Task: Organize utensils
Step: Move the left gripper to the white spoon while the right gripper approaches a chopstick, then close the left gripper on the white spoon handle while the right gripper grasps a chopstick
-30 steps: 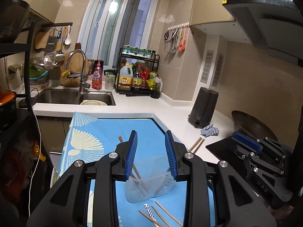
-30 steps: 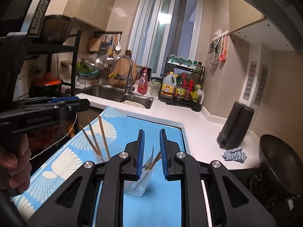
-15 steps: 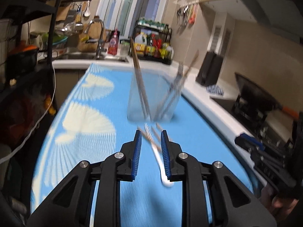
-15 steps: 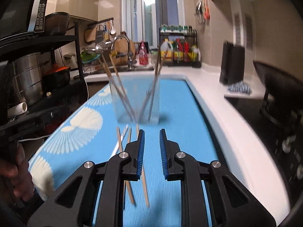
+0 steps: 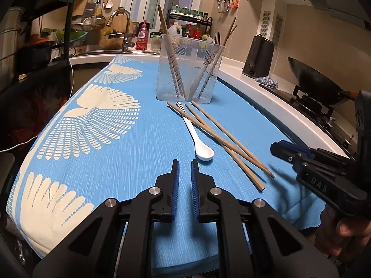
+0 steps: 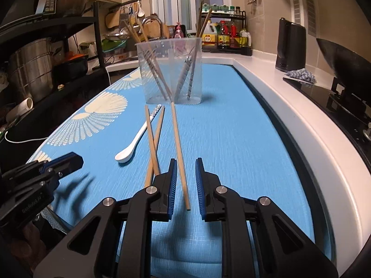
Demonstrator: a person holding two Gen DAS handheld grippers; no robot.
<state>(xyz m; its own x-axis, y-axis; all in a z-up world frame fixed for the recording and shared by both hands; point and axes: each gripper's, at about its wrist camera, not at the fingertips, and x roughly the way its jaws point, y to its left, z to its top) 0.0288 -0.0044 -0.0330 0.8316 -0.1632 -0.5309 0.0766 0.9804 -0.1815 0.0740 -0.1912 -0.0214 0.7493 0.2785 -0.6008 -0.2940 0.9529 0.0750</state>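
Observation:
A clear plastic cup (image 5: 189,69) (image 6: 170,71) stands on the blue cloth (image 5: 139,139) (image 6: 231,139) with several chopsticks and a fork leaning in it. In front of it lie a white spoon (image 5: 197,134) (image 6: 136,139) and three wooden chopsticks (image 5: 222,139) (image 6: 154,143). My left gripper (image 5: 184,162) hovers low near the spoon's bowl, jaws narrowly apart and empty. My right gripper (image 6: 184,162) is open, and one chopstick (image 6: 179,153) lies on the cloth between its fingers, untouched.
A white counter (image 6: 289,106) runs along the right with a black kettle (image 6: 291,45), a rag (image 6: 301,74) and a wok on the stove (image 5: 317,81). A sink and faucet (image 5: 123,30) and a bottle rack (image 6: 227,37) are at the back. A dark shelf with pots (image 6: 34,64) stands left.
Both grippers dropped from above the cup and pulled back to low over the cloth. The left jaws narrowed. The right jaws opened a little around a lying chopstick.

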